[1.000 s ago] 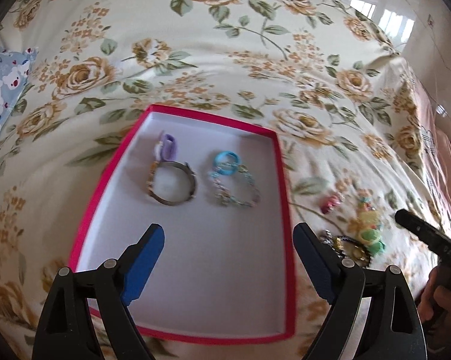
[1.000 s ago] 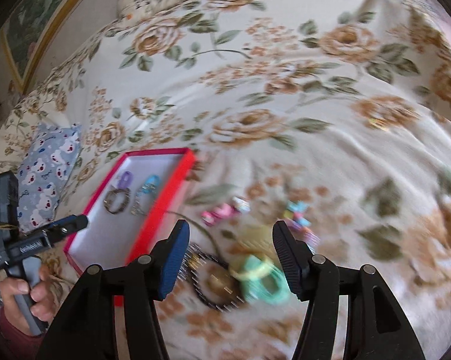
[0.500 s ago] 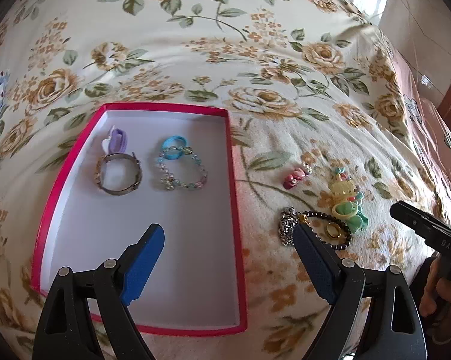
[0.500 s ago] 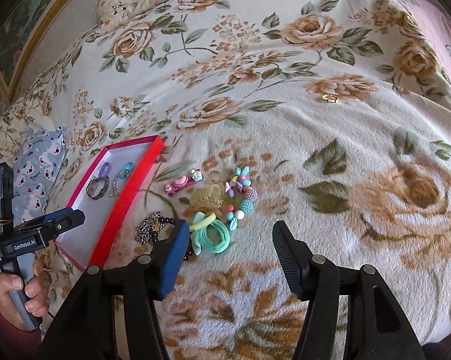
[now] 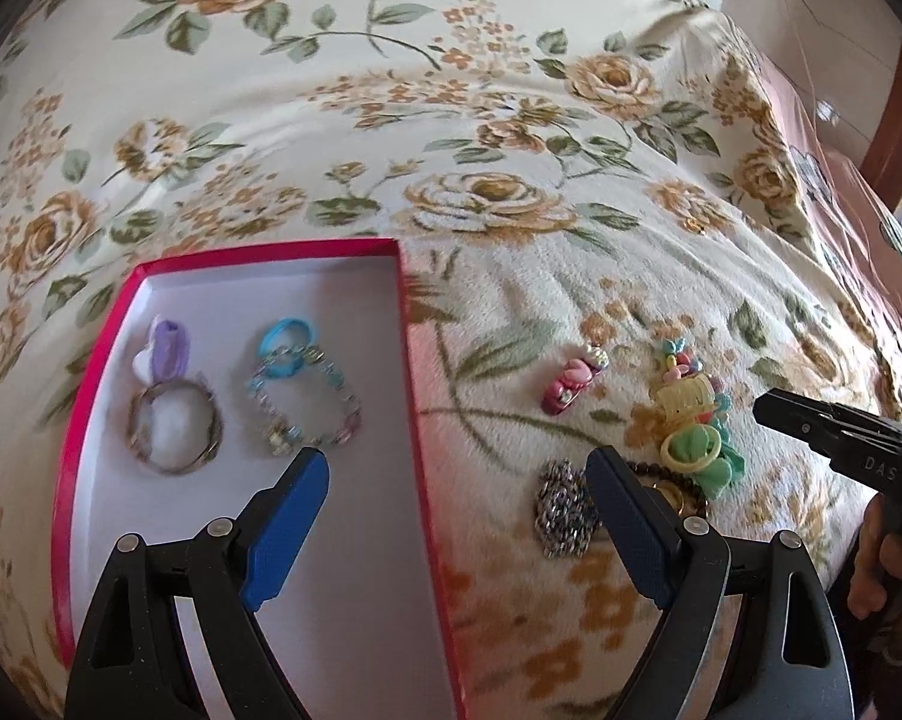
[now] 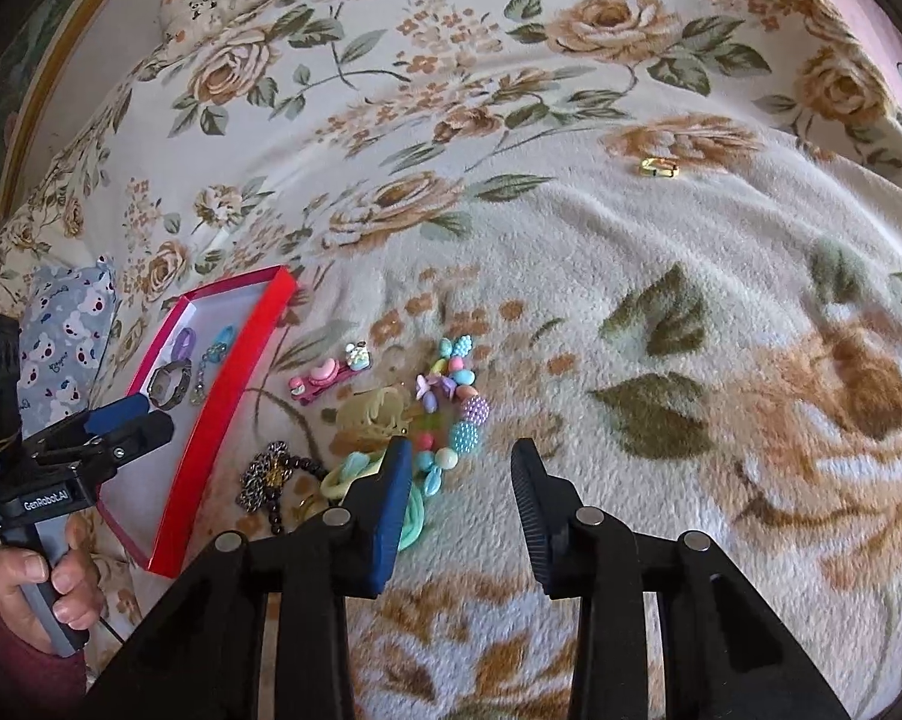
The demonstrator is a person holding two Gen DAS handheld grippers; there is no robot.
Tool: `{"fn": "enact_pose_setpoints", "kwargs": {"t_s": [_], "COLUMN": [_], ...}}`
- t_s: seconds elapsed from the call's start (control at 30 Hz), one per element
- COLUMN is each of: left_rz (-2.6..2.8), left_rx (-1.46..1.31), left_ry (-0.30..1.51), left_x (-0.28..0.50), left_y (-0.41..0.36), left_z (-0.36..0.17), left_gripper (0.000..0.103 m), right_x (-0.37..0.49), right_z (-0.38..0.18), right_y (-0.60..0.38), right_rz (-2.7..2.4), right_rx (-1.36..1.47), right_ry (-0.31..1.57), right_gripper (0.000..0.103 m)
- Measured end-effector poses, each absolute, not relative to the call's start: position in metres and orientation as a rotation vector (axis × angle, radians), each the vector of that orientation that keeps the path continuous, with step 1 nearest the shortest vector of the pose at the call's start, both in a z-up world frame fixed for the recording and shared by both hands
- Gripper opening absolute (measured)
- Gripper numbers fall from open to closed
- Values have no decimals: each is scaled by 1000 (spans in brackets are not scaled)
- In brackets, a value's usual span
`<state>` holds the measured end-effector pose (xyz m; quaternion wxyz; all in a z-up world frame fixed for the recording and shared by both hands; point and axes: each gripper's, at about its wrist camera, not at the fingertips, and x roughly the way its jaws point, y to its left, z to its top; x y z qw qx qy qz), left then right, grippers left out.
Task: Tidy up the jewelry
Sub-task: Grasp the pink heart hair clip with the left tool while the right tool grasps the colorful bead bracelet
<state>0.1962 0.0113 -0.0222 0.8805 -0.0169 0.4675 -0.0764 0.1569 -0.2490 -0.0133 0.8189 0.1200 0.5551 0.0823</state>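
Both wrist cams look steeply down, close (shared: red box (image 5: 418, 396)).

Four pieces lie in red-rimmed box (image 5: 412, 396); jewelry heap (image 5: 685, 444) lies beside it.

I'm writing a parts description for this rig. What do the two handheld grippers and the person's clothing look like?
Each gripper has a black frame with silver pivot bolts and two blue ribbed pads. The left gripper, seen from the right wrist camera, has a grey pistol handle, white "GenRobot.AI" lettering and a thin black cable below the hand. The right gripper matches it. A dark red sleeve shows.
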Motion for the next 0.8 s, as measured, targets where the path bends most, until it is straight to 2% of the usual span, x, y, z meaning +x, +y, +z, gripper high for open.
{"fn": "enact_pose_setpoints", "kwargs": {"t_s": [0.33,0.47,0.57,0.67,0.7,0.73,0.77,0.8], "left_rz": [-259,-279,-294,-330,-350,-364,-367,-370], "left_rx": [58,96,122,167,179,188,195,197], "left_ry": [1014,1056,1074,1095,1111,1121,1113,1099], "left_x": [251,274,284,290,291,291,291,290], "left_y": [-29,-41,-51,-64,-69,-72,-74,-74], "left_z": [-45,-63,-71,-83,-87,-91,-92,-91], "left_gripper": [88,86,80,61,47,37,35,24], "right_x": [180,183,184,185,186,186,186,186], "right_z": [-38,-47,-49,-50,-50,-50,-50,-49], "right_y": [-240,-242,-244,-243,-242,-242,-243,-244], "right_rz": [187,182,180,180,180,180,180,179], "right_rx": [222,214,217,207,202,202,205,213], "right_ry": [1246,1264,1266,1264,1263,1262,1258,1255], "right_gripper": [33,22,18,16,14,13,13,12]}}
